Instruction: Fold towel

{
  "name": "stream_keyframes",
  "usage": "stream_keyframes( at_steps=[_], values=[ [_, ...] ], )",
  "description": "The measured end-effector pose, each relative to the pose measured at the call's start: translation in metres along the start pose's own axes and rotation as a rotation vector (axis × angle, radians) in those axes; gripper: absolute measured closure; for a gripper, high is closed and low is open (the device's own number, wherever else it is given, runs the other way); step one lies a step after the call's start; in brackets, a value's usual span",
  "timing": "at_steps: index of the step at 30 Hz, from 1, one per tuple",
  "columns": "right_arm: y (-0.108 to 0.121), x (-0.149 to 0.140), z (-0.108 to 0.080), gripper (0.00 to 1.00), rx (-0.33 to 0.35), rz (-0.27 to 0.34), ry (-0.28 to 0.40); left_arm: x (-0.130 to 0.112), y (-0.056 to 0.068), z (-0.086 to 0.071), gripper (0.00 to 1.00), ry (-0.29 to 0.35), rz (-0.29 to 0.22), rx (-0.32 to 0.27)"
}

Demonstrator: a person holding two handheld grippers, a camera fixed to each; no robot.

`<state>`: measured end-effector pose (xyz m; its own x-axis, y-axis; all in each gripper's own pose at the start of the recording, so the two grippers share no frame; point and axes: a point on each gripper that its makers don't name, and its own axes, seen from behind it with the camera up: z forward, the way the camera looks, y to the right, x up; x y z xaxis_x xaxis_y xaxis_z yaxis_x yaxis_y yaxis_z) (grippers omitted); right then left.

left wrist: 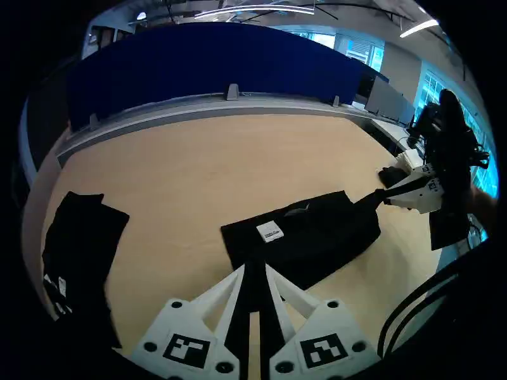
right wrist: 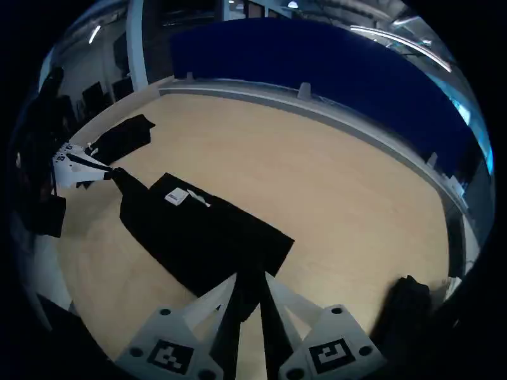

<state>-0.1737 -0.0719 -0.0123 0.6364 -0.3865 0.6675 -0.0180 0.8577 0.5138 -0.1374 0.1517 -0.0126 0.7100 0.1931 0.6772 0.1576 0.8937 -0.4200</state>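
Mid-fold: left gripper (left wrist: 253, 271) and right gripper (right wrist: 250, 277) each pinch an end of the black towel (left wrist: 320, 235); next, probably bring the ends together.

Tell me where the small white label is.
In the left gripper view, the small white label sits on the black cloth towel, toward its left end, on the light wooden table.

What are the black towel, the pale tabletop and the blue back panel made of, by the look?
The black towel looks like soft matte cloth: it sags and creases. The pale tabletop is probably wood-look laminate, smooth with a faint sheen. The blue back panel seems fabric-covered, flat matte, though too far to confirm.
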Motion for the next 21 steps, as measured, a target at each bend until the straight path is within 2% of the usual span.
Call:
stream_keyframes(
  at_steps=[15,21],
  values=[
    [0.006,-0.014,0.032,0.82,-0.005,0.042,-0.053,-0.008,-0.006,0.038,0.93,-0.027,-0.010,-0.008],
    [0.009,-0.018,0.040,0.73,-0.023,0.055,-0.060,-0.012,-0.012,0.049,0.93,-0.031,-0.020,0.010]
  ],
)
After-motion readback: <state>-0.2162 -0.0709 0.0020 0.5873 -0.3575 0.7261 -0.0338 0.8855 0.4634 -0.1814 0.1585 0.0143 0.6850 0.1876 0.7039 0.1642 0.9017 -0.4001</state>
